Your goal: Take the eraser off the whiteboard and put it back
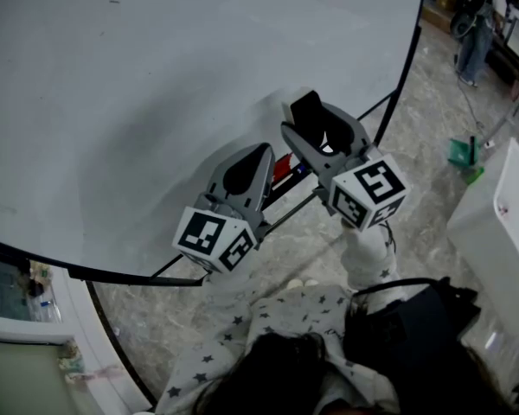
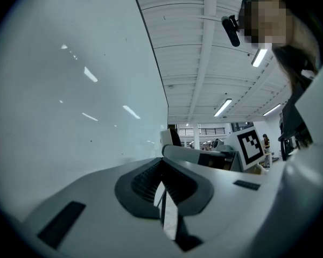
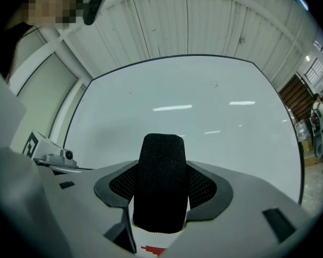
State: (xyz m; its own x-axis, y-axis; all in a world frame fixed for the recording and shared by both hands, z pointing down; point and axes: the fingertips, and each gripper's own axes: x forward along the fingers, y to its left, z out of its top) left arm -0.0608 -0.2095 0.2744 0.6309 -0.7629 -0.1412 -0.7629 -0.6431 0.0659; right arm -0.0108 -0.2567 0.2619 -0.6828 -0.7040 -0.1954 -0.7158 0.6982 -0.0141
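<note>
Clearly lifted: eraser point(image 3: 161, 181) clamped in the right gripper point(image 1: 316, 126)
Its jaws pinch the black eraser's sides, leaving one face free to meet the whiteboard point(image 1: 156, 76) near its lower edge; left gripper point(image 1: 249, 169) waits alongside, jaws together, empty.

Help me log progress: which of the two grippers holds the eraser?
The right gripper: its jaws clamp the black eraser. The left gripper has its jaws together, with nothing between them.

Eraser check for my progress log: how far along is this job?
Done: the eraser is off the whiteboard, it seems. In hand: the right tongs clamp it in front of the board; the left tongs are shut, empty. Left: putting it back.
</note>
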